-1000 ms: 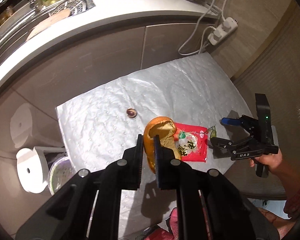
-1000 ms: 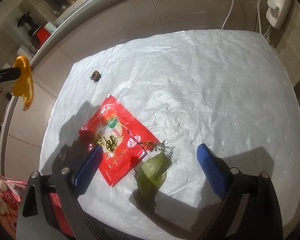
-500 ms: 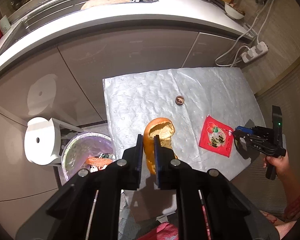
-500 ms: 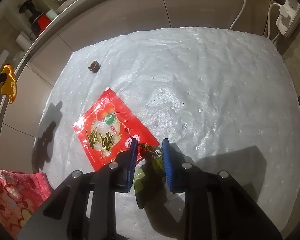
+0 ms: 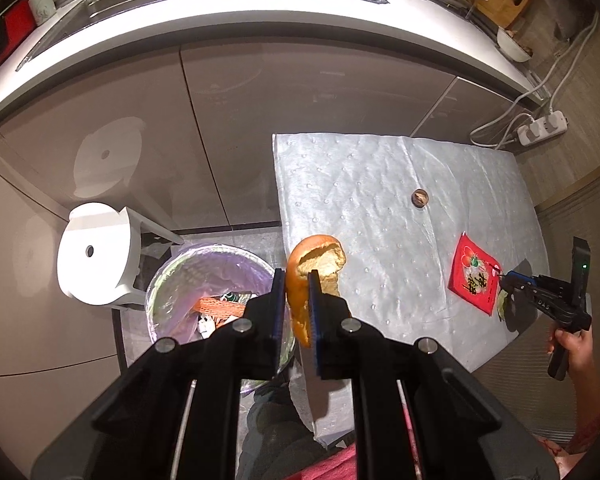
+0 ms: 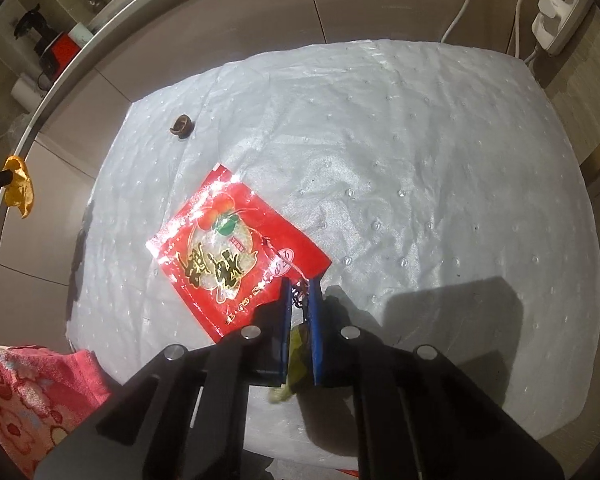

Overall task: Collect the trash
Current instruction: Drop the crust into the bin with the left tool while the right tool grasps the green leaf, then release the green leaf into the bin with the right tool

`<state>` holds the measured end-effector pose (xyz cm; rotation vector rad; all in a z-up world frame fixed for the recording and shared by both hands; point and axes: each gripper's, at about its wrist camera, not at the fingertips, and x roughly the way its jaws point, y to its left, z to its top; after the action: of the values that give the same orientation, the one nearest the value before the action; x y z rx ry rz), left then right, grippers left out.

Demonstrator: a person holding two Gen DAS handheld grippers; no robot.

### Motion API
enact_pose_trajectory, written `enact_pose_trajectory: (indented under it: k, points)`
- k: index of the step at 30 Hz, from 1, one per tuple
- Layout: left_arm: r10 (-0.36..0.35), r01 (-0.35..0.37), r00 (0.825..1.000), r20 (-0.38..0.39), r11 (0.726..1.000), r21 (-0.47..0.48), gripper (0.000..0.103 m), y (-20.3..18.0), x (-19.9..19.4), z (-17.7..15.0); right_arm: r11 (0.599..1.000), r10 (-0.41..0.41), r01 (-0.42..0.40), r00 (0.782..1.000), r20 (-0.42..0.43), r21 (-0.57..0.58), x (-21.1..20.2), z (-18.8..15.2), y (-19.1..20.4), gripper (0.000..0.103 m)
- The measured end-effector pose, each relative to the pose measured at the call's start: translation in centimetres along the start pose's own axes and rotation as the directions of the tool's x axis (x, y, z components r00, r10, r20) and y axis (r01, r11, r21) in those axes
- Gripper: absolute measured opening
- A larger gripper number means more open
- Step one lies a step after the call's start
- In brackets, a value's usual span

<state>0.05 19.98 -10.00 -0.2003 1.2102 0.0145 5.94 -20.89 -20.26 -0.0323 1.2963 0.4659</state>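
Jaws closed on crinkled leaf (image 6: pixel 298 344) (limp).

a: sheet (image 6: pixel 400 152) on the table?
b: dimpled, crinkled, silvery sheen. red packet (image 6: pixel 236 256) is glossy film.
a: cabinet fronts (image 5: pixel 300 112)?
b: smooth, glossy. orange peel (image 5: pixel 300 280) matt, pithy inside.
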Motion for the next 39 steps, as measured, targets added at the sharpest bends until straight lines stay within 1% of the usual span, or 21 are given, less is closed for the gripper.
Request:
enact_pose_trajectory:
  k: [2, 4, 10, 14, 17, 21, 23, 26, 29, 31, 32, 33, 34, 35, 37, 39]
  points:
    - [0.001, -0.001, 1.0, -0.001, 1.0, -0.011, 0.011, 0.7, -0.1, -0.2, 0.999, -0.041, 0.04, 0.999, -0.019, -0.016, 0.3, 0.0, 0.6, 0.009]
    - [0.003, -0.003, 1.0, 0.0, 1.0, -0.021, 0.011, 1.3, -0.1, -0.3, 0.998, -0.066, 0.065, 0.998, -0.014, -0.024, 0.4, -0.1, 1.1, 0.009]
    - [0.002, -0.002, 1.0, 0.009, 1.0, -0.031, 0.011, 2.4, 0.0, -0.7, 0.998, -0.062, 0.062, 0.998, 0.014, 0.014, -1.0, 0.3, 1.2, 0.008]
    - [-0.002, 0.001, 1.0, -0.005, 0.999, -0.038, 0.011, 3.9, 1.2, -1.5, 0.998, -0.06, 0.058, 0.996, 0.063, 0.031, -3.5, 0.9, 1.7, 0.008]
    - [0.004, -0.006, 1.0, -0.028, 0.999, -0.046, 0.011, 5.3, 2.6, -2.6, 0.998, -0.061, 0.058, 0.992, 0.11, 0.035, -6.3, 1.5, 2.7, 0.008]
    - [0.016, -0.021, 0.996, -0.09, 0.998, -0.054, 0.011, 7.4, 5.6, -4.6, 0.999, -0.047, 0.042, 0.983, 0.177, 0.03, -9.8, 2.5, 4.9, 0.008]
    - [0.033, -0.039, 0.99, -0.138, 0.998, -0.047, 0.011, 8.4, 7.9, -5.6, 0.999, -0.038, 0.034, 0.978, 0.206, 0.02, -11.3, 3.0, 6.3, 0.008]
    - [0.045, -0.055, 0.975, -0.216, 0.998, -0.04, 0.011, 9.7, 11.6, -7.0, 1.0, -0.019, 0.02, 0.97, 0.242, -0.005, -13.1, 3.9, 8.5, 0.008]
    - [0.058, -0.076, 0.953, -0.298, 0.996, -0.049, 0.011, 11.1, 15.4, -8.1, 1.0, 0.008, 0.0, 0.963, 0.271, -0.029, -14.5, 4.5, 10.7, 0.008]
    - [0.052, -0.078, 0.935, -0.352, 0.995, -0.063, 0.015, 11.9, 17.4, -8.7, 0.999, 0.028, -0.016, 0.959, 0.283, -0.046, -15.0, 4.8, 12.3, 0.008]
    - [0.058, -0.086, 0.928, -0.367, 0.994, -0.062, 0.02, 12.2, 18.1, -8.9, 0.998, 0.038, -0.024, 0.958, 0.284, -0.056, -15.1, 5.0, 13.1, 0.008]
    - [0.068, -0.095, 0.924, -0.377, 0.994, -0.056, 0.03, 12.3, 18.6, -9.0, 0.997, 0.047, -0.029, 0.957, 0.285, -0.068, -15.1, 5.2, 13.9, 0.008]
    - [0.078, -0.104, 0.921, -0.381, 0.993, -0.048, 0.036, 12.4, 18.8, -9.1, 0.996, 0.057, -0.035, 0.956, 0.286, -0.081, -15.1, 5.3, 14.7, 0.008]
    - [0.088, -0.111, 0.922, -0.378, 0.993, -0.04, 0.046, 12.4, 18.8, -9.2, 0.995, 0.071, -0.046, 0.956, 0.283, -0.093, -15.0, 5.4, 15.5, 0.008]
    - [0.091, -0.113, 0.923, -0.374, 0.993, -0.035, 0.048, 12.6, 18.7, -9.1, 0.991, 0.097, -0.067, 0.956, 0.277, -0.116, -14.6, 5.6, 17.1, 0.008]
    - [0.075, -0.101, 0.926, -0.369, 0.994, -0.05, 0.048, 13.1, 17.9, -8.7, 0.985, 0.129, -0.092, 0.957, 0.261, -0.148, -13.8, 5.8, 19.0, 0.008]
